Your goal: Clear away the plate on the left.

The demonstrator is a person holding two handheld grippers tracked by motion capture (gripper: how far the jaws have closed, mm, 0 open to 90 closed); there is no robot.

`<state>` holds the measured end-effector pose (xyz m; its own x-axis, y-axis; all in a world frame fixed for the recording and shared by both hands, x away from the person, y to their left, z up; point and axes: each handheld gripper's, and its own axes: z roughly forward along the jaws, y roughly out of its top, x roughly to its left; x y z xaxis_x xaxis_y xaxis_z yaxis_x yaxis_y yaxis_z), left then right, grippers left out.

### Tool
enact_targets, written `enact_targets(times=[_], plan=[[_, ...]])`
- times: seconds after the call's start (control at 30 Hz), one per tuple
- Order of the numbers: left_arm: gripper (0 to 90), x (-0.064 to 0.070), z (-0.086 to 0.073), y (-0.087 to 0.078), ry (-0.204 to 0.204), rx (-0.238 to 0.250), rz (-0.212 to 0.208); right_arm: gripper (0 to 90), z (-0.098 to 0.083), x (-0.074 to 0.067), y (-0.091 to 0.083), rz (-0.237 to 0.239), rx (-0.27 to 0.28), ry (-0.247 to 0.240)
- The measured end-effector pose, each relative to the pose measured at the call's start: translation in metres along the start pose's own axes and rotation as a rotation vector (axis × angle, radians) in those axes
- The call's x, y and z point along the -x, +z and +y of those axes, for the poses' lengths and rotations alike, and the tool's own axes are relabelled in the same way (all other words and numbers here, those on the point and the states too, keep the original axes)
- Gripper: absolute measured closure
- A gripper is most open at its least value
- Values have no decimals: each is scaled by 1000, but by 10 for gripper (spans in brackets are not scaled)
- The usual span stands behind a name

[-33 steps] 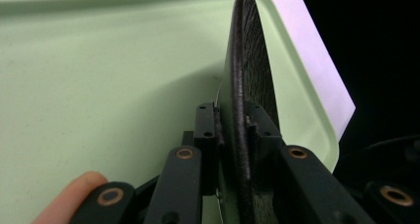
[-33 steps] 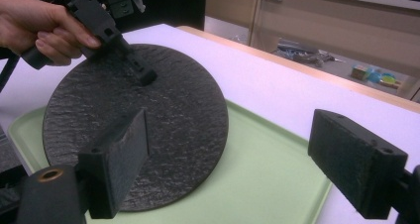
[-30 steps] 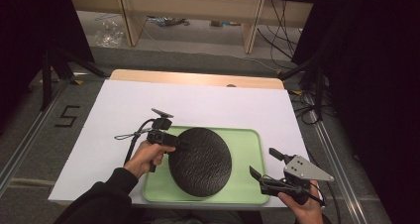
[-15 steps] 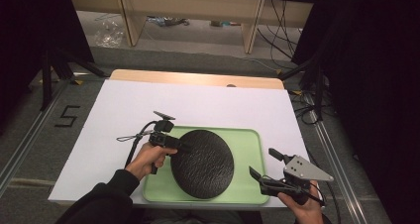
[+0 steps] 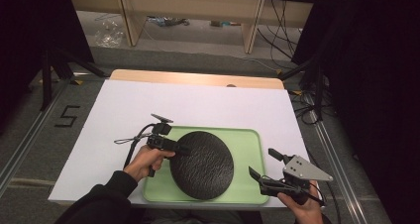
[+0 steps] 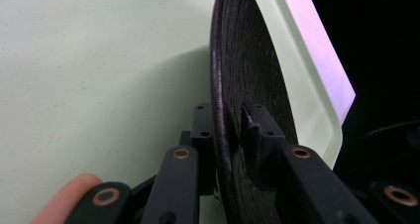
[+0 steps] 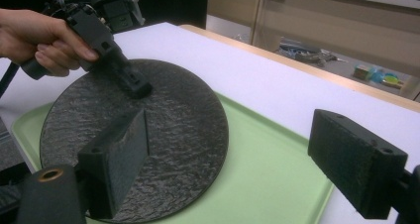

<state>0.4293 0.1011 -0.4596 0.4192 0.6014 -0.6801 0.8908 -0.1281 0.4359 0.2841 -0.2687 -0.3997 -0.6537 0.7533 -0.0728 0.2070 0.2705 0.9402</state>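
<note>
Grippers at work over a green tray [image 5: 252, 140] at lower centre of the high view: the left gripper [image 5: 177, 147] is clamped on the rim of a round black slate-like plate [image 5: 203, 167], one jaw above and one below its edge, as the left gripper view confirms with the plate [image 6: 247, 85] wedged between the two black jaws. The plate sits within the tray, which lies on a white table [image 5: 198, 105]; in the right gripper view its near-left side looks slightly raised off the tray [image 7: 267, 169], though how far cannot be told. The right gripper [image 5: 267, 168], at lower right of the high view just off the tray's corner, hangs with its jaws spread wide, touching nothing. The step in hand appears to be lifting or repositioning the plate by its edge. Done well, that likely means keeping the pinch deep on the rim and the wrist level, since a heavy disc held at one side may pivot and slip; the free gripper could steady the opposite edge.
</note>
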Motion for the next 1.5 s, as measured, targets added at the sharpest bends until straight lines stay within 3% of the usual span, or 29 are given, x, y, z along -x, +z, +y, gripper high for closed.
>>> enact_targets(times=[0.17,0.2,0.33,0.43,0.47,0.5,0.53,0.63,0.67,0.7,0.73,0.77,0.8,0.9,1.13,1.2,1.4,1.5], plan=[[760,1,-2,2,-3,-10,-4,171,0,-2,0,6,-7,21],[757,2,-2,3,0,-13,-5,171,0,0,0,-4,4,-2],[716,1,-3,4,16,-54,24,171,0,-2,-1,9,-14,19],[708,3,-3,4,24,-59,32,171,0,-1,0,1,-2,4],[700,4,-3,3,53,-90,49,172,0,0,0,3,0,-2],[685,4,-3,3,53,-90,49,172,0,0,0,3,0,-2],[685,2,-2,1,111,-155,67,172,0,-1,-1,8,-14,12],[638,1,-2,0,130,-199,100,172,0,-1,-1,-1,4,-1],[625,0,0,0,161,-214,110,172,0,0,0,0,4,-1],[604,0,0,0,161,-214,110,172,0,0,0,0,4,-1],[604,1,-1,0,152,-199,135,173,-1,-2,-1,7,-12,16],[592,-1,0,-3,172,-207,153,172,-1,-1,-1,5,-6,8],[603,-1,0,-5,156,-188,157,172,0,-1,0,-1,3,-1],[604,-2,-1,-7,162,-196,186,173,-1,-1,0,-3,-1,-1],[587,-7,-1,-6,163,-237,188,175,-1,0,0,-1,0,-1],[582,-8,-1,-6,160,-242,196,175,-1,-2,1,9,-10,18],[578,-7,-2,-5,159,-240,198,176,-1,-1,2,6,6,-1],[575,-6,-4,-1,158,-249,193,176,0,-1,0,2,-19,1]])
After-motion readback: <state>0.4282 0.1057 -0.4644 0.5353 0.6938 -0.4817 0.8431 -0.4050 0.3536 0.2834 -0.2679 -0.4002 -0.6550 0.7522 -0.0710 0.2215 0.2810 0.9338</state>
